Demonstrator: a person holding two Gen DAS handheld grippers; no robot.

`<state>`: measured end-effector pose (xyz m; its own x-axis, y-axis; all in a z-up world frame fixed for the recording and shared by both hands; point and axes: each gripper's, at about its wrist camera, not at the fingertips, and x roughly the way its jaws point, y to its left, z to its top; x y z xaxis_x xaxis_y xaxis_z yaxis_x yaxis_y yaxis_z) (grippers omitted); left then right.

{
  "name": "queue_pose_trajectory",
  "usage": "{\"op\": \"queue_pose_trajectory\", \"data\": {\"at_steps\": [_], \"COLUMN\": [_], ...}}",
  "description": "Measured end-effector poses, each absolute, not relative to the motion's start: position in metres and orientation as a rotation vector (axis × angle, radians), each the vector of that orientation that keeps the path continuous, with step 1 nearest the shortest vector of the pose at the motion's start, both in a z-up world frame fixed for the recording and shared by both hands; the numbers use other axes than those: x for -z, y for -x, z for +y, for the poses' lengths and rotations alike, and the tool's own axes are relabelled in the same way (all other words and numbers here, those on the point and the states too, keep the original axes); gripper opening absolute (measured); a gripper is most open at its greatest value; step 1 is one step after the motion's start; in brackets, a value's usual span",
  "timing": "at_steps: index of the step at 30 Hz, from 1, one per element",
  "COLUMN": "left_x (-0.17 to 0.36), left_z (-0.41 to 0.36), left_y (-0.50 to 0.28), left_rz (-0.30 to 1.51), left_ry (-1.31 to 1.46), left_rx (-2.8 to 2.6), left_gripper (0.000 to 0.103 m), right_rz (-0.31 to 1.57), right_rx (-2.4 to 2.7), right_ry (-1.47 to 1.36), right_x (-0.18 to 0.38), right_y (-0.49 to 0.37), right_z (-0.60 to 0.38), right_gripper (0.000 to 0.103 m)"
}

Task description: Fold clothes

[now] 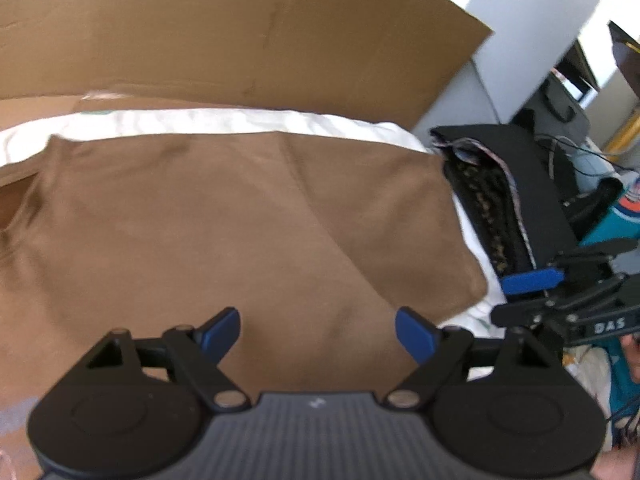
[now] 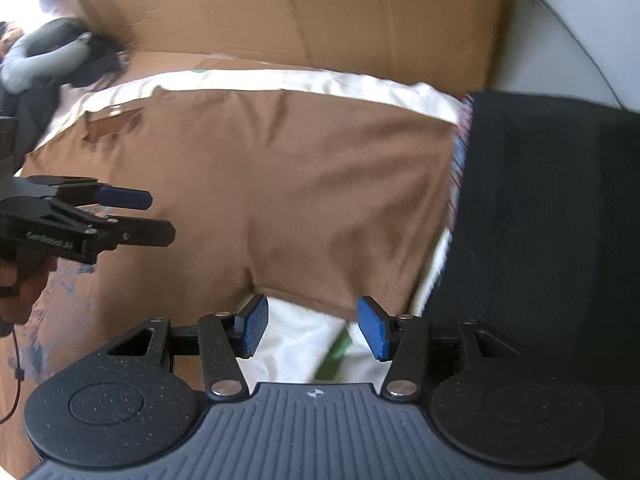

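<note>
A tall cardboard sheet (image 1: pixel 240 28) stands along the far side, closing off that edge, and a stack of dark folded clothes (image 2: pixel 540 208) lies just right of the work area, its striped edge touching the white cloth (image 1: pixel 224 120) underneath. The brown garment (image 1: pixel 224 232) lies spread flat on that white cloth, covering most of it; a white strip shows along the far edge and at the near right corner. To the left the surface is bare brown, with open room. The left tongs (image 1: pixel 318 334) hover over the garment's near middle, spread wide with nothing between the blue pads. The right tongs (image 2: pixel 312 326) hang over the garment's near right hem, where brown fabric meets white cloth, jaws partly spread and gripping nothing; whether the pads touch fabric cannot be told. The garment is plain brown, soft, with shallow diagonal creases and a fold line running towards the near edge.
</note>
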<state>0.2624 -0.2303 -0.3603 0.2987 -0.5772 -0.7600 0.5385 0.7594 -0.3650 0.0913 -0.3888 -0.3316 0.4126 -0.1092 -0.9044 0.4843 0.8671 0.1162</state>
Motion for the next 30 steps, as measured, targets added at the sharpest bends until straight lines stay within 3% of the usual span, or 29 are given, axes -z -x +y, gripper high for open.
{"op": "queue_pose_trajectory", "data": {"at_steps": [6,10,16,22,25,30], "left_x": [0.357,0.358,0.358,0.360,0.363,0.371], "left_z": [-0.250,-0.257,-0.256,-0.266,-0.272,-0.279], "left_y": [-0.257,-0.254,-0.250,-0.244,-0.244,-0.248], "left_rz": [0.972,0.992,1.012,1.008,1.008,1.028], "left_ry": [0.035,0.011,-0.018,-0.034,-0.053,-0.064], "left_rx": [0.826,0.839,0.816,0.821,0.835,0.822], "left_gripper": [0.072,0.048,0.038,0.037,0.025,0.017], "right_rz": [1.058,1.055,1.027,1.032,1.054,0.942], "right_rx": [0.511,0.556,0.685,0.720,0.755,0.823], "right_ry": [-0.420,-0.431,-0.560,-0.633,-0.683,-0.815], "right_x": [0.345,0.349,0.358,0.365,0.369,0.377], "right_y": [-0.085,-0.082,-0.077,-0.074,-0.071,-0.061], "right_z": [-0.390,-0.391,-0.407,-0.413,-0.414,-0.424], "right_gripper": [0.056,0.054,0.038,0.038,0.039,0.039]}}
